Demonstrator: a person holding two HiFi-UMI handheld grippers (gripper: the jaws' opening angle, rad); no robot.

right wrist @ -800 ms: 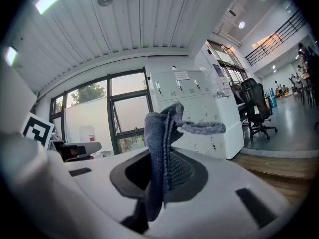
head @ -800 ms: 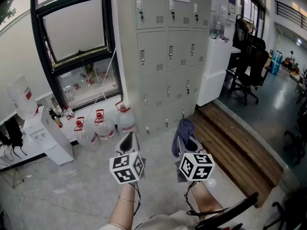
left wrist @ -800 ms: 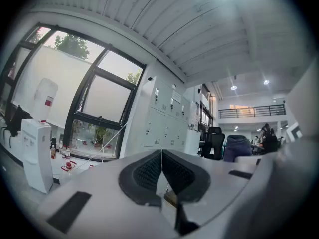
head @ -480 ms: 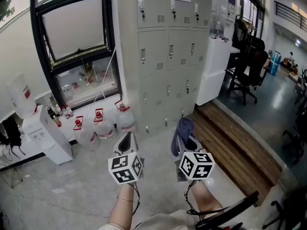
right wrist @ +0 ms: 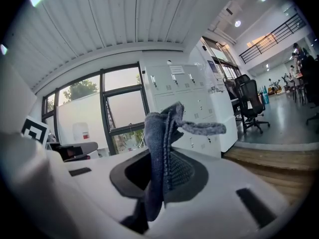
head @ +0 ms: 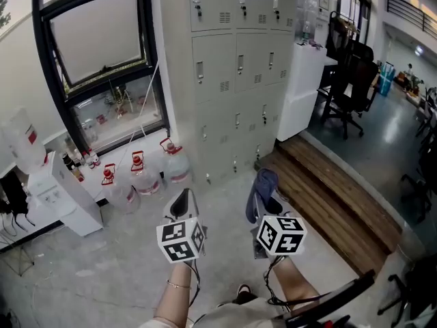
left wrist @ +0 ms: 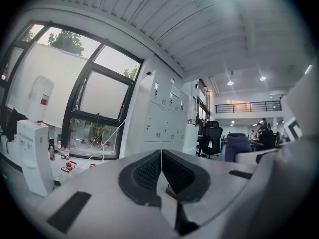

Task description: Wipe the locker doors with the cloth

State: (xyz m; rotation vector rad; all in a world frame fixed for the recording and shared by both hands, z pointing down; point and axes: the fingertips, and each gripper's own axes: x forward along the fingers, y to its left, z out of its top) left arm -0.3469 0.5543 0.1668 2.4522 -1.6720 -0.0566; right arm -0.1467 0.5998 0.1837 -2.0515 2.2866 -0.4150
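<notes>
1. Blue cloth [right wrist: 160,133] is clamped between the fingers of the right gripper [head: 263,207], its loose end standing above them.
2. The fingers of the left gripper [left wrist: 161,159] are pressed together on nothing.
3. The locker doors [head: 235,67] are faced from well apart; wiping is judged not yet begun.
4. Next, the cloth must be carried forward onto a door.

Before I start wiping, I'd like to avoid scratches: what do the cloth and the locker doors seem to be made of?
The cloth: soft blue-grey textile, probably microfibre or knit, matte; it shows a fuzzy weave and droops limply from the right claw.
The locker doors: likely painted sheet metal, pale grey, smooth with a dull sheen; flat thin panels with punched vent slots.
</notes>
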